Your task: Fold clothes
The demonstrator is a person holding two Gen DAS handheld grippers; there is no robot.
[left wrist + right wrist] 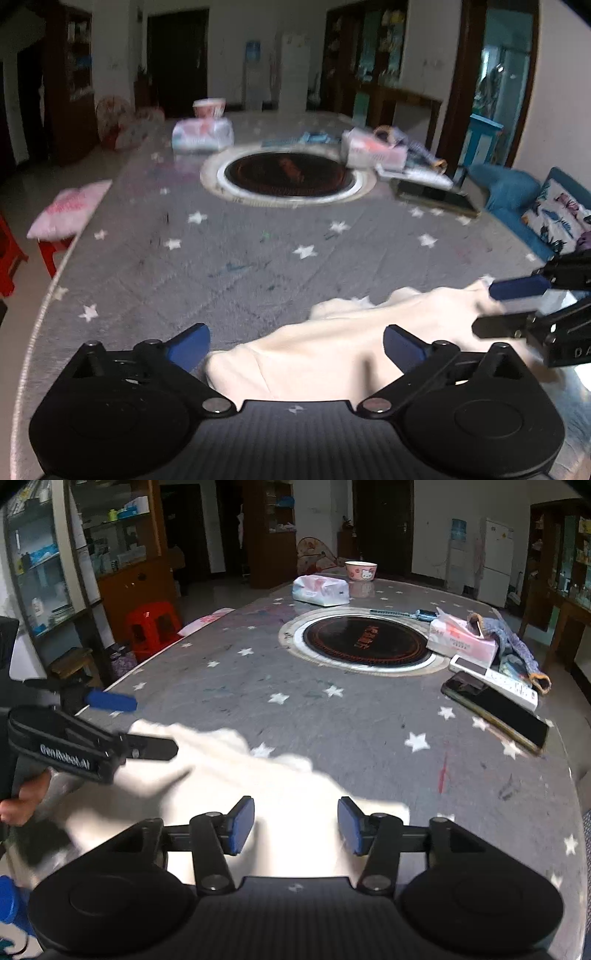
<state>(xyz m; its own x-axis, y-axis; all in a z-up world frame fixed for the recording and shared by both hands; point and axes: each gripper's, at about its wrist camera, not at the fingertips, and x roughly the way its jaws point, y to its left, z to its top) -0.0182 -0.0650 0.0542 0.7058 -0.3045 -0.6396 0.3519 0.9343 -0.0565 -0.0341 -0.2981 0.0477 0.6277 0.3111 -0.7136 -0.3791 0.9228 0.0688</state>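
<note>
On the left gripper (122, 720), seen from the right wrist, white lettering reads "GenRobot.AI"; its jaws stand spread wide, released; cream garment (332, 354) lies crumpled on the table (240, 258) beneath and between them, untouched; right gripper (295, 827) jaws part-open, released, garment below their gap, pads clear.

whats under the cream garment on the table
The cream garment lies on the grey star-print tablecloth, which shows all around it. Whatever lies directly beneath its folds is covered.
</note>
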